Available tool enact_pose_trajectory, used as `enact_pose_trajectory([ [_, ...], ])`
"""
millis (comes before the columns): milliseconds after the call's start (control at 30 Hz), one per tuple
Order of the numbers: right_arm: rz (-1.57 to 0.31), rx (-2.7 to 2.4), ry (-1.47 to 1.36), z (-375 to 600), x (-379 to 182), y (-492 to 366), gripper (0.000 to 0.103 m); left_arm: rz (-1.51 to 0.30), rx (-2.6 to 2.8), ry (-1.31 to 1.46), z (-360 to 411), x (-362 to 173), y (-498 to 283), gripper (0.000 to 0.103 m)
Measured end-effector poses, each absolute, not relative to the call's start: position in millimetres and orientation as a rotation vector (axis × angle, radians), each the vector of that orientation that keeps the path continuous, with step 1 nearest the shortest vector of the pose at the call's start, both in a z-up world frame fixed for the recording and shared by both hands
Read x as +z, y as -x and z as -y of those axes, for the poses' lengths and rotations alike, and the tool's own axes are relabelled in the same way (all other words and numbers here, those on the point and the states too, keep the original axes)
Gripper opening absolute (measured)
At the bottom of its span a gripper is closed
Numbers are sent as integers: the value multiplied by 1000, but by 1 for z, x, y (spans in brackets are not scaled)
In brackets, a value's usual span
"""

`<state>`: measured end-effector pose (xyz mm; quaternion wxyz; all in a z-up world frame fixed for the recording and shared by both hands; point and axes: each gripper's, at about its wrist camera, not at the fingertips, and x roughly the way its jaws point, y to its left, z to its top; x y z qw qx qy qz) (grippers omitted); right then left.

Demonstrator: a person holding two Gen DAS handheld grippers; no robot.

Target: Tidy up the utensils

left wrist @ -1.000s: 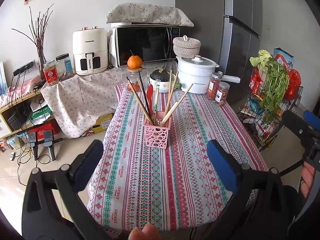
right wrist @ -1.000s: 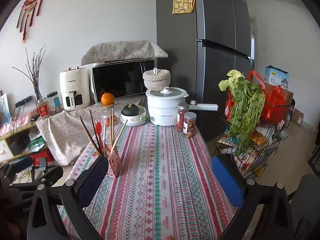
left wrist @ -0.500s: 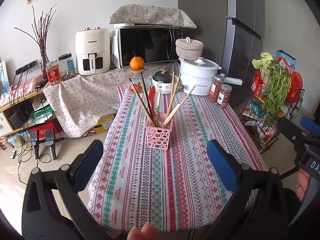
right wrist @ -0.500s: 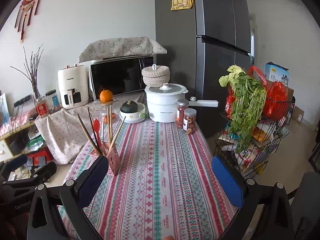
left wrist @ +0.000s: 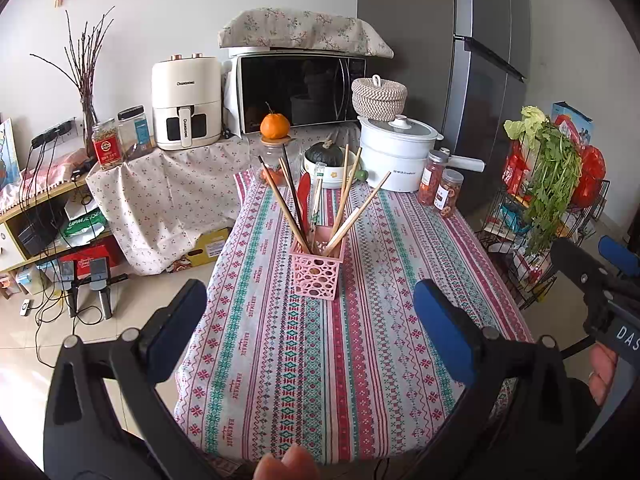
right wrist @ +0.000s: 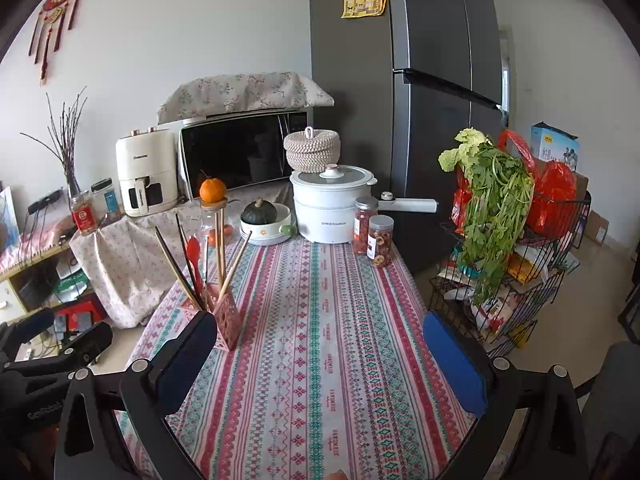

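A pink perforated holder (left wrist: 318,270) stands upright mid-table on the striped cloth, seen again from the right wrist as the pink holder (right wrist: 218,318) at the left. In it stand several chopsticks (left wrist: 352,214) and a red spoon (left wrist: 305,196), fanned out. My left gripper (left wrist: 310,332) hovers open in front of the holder, nothing between its blue pads. My right gripper (right wrist: 320,354) is open too, over the table's near half, right of the holder. Each gripper shows at the other view's edge.
At the table's far end stand a white pot (right wrist: 332,208), two jars (right wrist: 374,234), a bowl with a green squash (right wrist: 260,216) and an orange on a jar (right wrist: 213,191). A wire rack with greens (right wrist: 500,216) flanks the right edge; a fridge behind.
Both views have shifted slightly: the holder sits a little further off and lower in the left view. Both grippers stay open and nothing on the table has moved.
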<state>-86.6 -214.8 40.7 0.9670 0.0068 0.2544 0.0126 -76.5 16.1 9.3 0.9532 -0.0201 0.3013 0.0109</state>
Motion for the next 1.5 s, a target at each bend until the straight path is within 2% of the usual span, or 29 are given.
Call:
enact_pose_trajectory([
  [1500,-517,25,-21,215,37,86,103,-608,21,48,-13,12,79,103],
])
